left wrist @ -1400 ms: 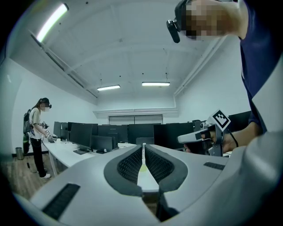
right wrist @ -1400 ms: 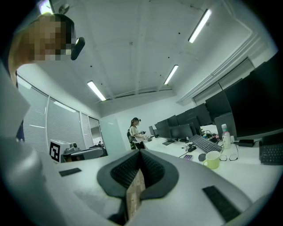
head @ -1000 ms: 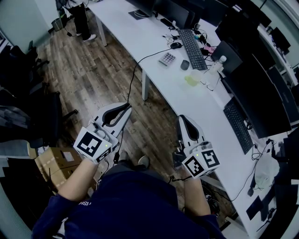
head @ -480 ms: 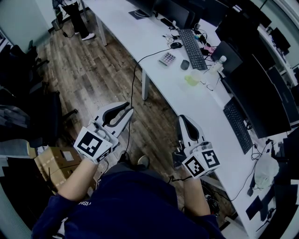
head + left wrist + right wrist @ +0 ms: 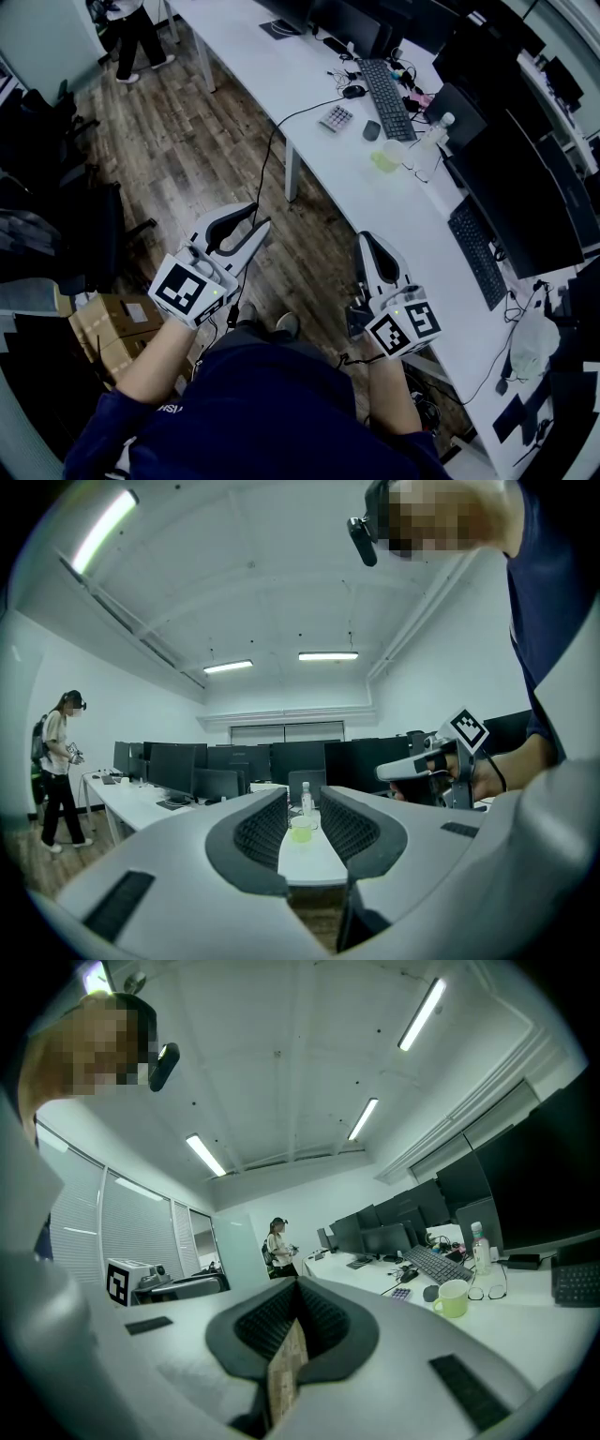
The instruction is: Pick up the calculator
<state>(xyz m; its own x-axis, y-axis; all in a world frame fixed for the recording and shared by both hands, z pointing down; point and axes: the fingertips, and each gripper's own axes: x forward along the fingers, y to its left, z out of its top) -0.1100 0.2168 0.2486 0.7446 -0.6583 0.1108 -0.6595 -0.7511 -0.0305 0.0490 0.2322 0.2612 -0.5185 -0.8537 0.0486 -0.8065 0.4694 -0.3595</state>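
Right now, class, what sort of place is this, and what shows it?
Probably an open-plan office: a long white desk, a keyboard and calculator on it, and a row of dark monitors.

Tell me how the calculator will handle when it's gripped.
The calculator looks like a small rigid slab, so it probably won't flex. Lying flat on the desk, it shouldn't roll, though its low edges may be hard to pinch. It's likely light and might slide if nudged.

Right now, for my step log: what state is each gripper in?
White left gripper: jaws opening, nothing between them.
White right gripper: shut, holding nothing.
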